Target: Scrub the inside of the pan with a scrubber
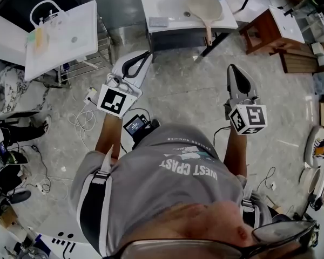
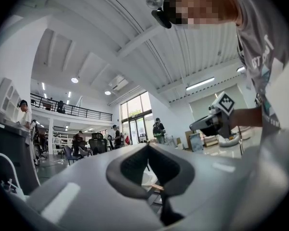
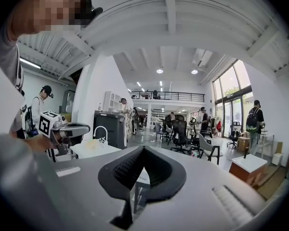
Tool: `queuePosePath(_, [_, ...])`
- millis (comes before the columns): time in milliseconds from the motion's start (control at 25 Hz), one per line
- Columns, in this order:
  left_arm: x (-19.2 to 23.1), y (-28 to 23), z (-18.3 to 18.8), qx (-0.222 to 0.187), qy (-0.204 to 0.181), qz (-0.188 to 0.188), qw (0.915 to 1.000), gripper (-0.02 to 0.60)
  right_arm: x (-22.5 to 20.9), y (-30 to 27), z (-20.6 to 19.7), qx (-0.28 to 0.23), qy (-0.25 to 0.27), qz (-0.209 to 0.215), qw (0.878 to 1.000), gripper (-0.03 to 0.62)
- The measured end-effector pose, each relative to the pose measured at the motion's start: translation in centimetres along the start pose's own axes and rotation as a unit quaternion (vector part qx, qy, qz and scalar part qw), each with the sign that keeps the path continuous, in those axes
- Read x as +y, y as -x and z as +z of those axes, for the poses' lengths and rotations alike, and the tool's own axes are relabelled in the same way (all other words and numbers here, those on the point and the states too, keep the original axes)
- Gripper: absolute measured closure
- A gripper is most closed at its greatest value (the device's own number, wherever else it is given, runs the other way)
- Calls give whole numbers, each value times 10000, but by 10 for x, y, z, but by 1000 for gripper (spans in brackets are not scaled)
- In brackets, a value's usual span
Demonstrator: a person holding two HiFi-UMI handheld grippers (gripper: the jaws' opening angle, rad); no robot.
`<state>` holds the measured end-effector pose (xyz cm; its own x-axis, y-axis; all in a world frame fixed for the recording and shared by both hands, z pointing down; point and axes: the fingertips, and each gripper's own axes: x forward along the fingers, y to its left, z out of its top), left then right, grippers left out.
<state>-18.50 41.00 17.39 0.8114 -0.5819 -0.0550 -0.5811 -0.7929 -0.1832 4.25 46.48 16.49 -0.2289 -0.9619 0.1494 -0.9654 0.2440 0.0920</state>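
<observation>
A cream round pan [image 1: 203, 4] with a long wooden handle lies across the basin of the white sink unit [image 1: 227, 21], its handle reaching past the near edge. A grey rectangular scrubber pad [image 1: 158, 21] sits by the unit's left edge. The left gripper [image 1: 147, 54] and right gripper [image 1: 232, 68] are held well apart from the unit, jaws closed and empty.

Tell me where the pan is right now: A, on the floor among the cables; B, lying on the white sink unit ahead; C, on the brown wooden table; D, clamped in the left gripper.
B: the pan lies over the basin of the white sink unit, with its handle sticking out past the front edge.
</observation>
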Motion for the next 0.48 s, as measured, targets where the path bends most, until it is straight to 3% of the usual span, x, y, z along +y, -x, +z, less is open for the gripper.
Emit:
queuePosePath(200, [3, -10, -5, -144, 35, -14, 9999, 581, -11, -7, 1, 4, 94, -33, 10000, 592])
queuePosePath(480, [19, -39, -10, 48, -15, 35, 10000, 581, -34, -48, 13, -65, 65, 186, 9998, 593])
